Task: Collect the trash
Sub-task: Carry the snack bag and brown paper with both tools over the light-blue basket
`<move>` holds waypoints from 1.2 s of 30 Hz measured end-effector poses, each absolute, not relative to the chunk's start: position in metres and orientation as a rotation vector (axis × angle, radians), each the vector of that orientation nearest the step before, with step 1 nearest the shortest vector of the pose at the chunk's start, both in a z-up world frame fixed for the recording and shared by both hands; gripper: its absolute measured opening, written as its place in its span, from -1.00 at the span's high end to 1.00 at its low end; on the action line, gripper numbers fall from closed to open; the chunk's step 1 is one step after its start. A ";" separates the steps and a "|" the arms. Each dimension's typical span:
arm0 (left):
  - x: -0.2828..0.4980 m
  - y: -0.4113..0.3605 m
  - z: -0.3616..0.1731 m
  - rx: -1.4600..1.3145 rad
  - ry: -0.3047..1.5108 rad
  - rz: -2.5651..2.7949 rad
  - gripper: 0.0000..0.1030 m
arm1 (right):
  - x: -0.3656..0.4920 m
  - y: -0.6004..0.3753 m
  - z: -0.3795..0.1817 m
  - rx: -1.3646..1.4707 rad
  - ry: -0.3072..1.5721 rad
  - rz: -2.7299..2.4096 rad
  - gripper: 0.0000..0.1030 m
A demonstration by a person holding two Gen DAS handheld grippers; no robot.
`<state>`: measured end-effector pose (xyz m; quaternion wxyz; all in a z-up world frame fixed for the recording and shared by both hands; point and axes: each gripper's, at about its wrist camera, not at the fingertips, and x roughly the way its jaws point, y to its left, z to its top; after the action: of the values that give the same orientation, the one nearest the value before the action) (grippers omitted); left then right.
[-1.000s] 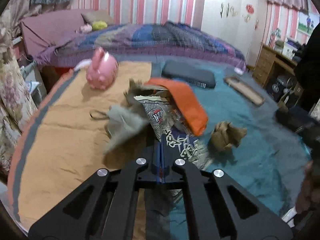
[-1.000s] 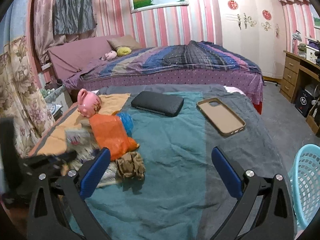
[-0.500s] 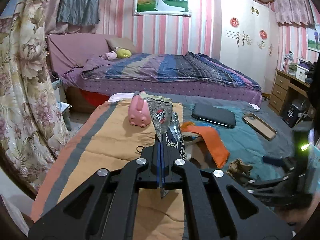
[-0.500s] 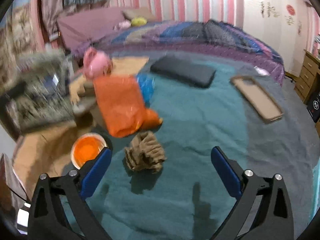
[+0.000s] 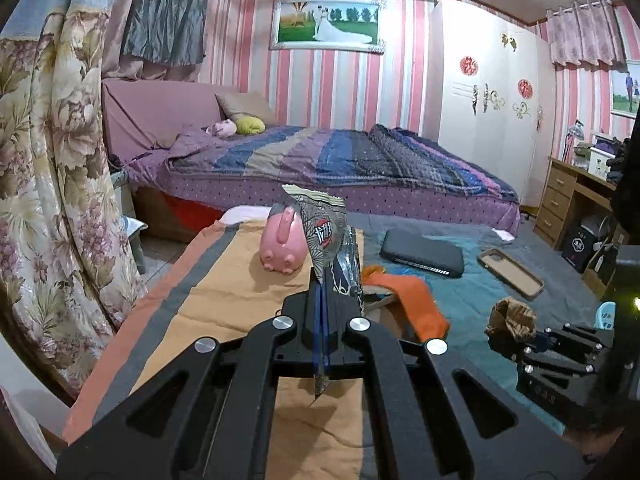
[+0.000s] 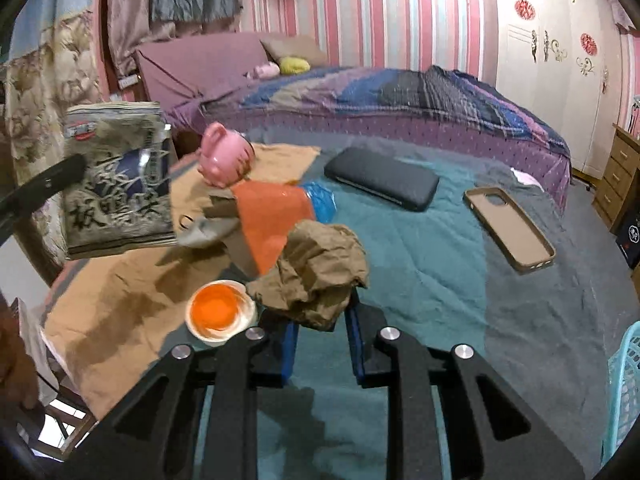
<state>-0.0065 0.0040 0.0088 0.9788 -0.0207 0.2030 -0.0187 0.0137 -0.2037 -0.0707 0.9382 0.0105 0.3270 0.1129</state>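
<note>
My left gripper (image 5: 321, 300) is shut on a grey printed snack wrapper (image 5: 326, 236) and holds it up above the orange cloth; the wrapper also shows in the right wrist view (image 6: 116, 176). My right gripper (image 6: 322, 344) is shut on a crumpled brown paper ball (image 6: 316, 272), which also shows in the left wrist view (image 5: 512, 318). An orange plastic bag (image 6: 268, 216) lies on the table with a blue wrapper (image 6: 322, 200) behind it. A small white cup with an orange inside (image 6: 220, 312) stands left of my right gripper.
A pink piggy bank (image 6: 224, 156), a dark flat case (image 6: 380, 178) and a tan phone case (image 6: 510, 228) lie on the teal cloth. A light blue basket (image 6: 626, 392) stands at the right edge. A bed (image 5: 340, 160) is behind.
My right gripper has closed on the brown paper ball. My left gripper lifted the snack wrapper off the pile and now holds it higher and steadier.
</note>
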 end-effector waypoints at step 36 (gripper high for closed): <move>-0.052 -0.146 0.058 -0.019 0.295 -0.339 1.00 | -0.061 -0.365 -0.001 0.122 0.445 -0.056 0.57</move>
<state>-0.0524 -0.1458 0.0582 0.9748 -0.0096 0.1462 -0.1683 -0.0606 -0.3653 -0.0008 0.9731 0.0603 0.2207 -0.0276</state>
